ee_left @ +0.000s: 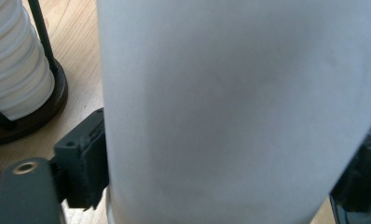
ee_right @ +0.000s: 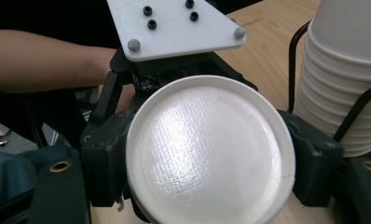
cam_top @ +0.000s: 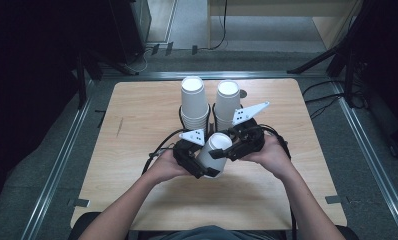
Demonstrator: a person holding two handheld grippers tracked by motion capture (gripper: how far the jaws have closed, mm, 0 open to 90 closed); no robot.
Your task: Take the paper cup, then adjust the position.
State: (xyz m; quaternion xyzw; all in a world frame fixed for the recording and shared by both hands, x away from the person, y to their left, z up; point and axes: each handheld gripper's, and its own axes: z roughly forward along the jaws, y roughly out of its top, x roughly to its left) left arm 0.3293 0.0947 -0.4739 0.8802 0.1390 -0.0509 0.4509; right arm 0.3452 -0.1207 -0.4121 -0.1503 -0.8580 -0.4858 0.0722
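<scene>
The white paper cup (cam_top: 214,154) is held upside down and tilted above the near middle of the wooden table (cam_top: 137,150), with its flat base turned up toward the high view. Both grippers meet on it. The right gripper (cam_top: 226,150) pinches the base end: in the right gripper view its two black jaws stand on either side of the round base (ee_right: 209,151) and press against the rim. The left gripper (cam_top: 203,167) takes the cup lower down, near the mouth end; in the left gripper view the cup wall (ee_left: 239,107) lies between the two jaws, with the left jaw against the wall and the right jaw at the cup's edge, so its jaws stand wide around the cup body and touch it. Behind the held cup, farther across the table, stand two stacks of inverted white cups, the left stack (cam_top: 194,102) and the right stack (cam_top: 227,104), each inside a black wire holder on a dark round foot (ee_left: 39,112). The person's forearms enter from the near edge of the table.
</scene>
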